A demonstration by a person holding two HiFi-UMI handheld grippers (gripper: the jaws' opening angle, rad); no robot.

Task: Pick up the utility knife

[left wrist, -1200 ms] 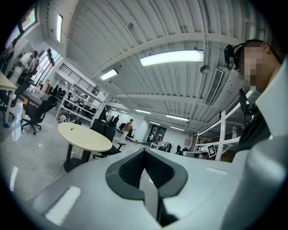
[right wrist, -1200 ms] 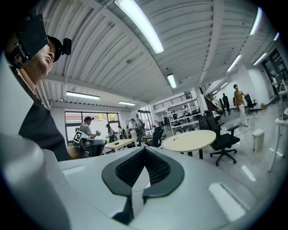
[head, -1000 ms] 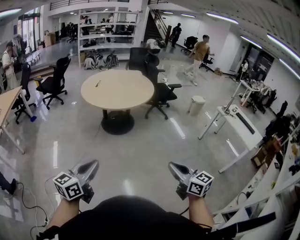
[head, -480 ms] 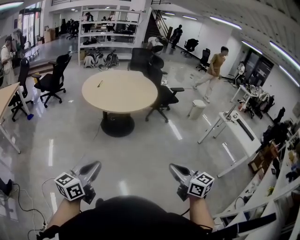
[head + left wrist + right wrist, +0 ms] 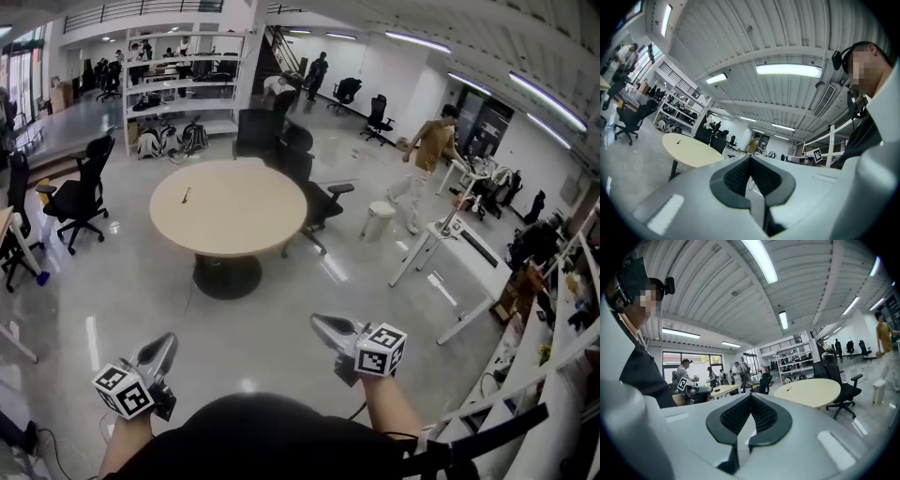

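The utility knife is a small dark, yellowish thing lying on the left part of a round beige table across the room. It shows as a speck in the left gripper view and in the right gripper view. My left gripper is at the bottom left and my right gripper at the bottom middle, both far short of the table. In their own views the left gripper and right gripper have their pads together, with nothing between them.
Black office chairs stand behind and right of the table, another to its left. A white bin and a white desk are at the right, where a person walks. Shelving lines the back; glossy floor lies between.
The table has come nearer in the head view. My left gripper has dropped toward the bottom left of the picture, the right one has shifted left. The walking person has moved right.
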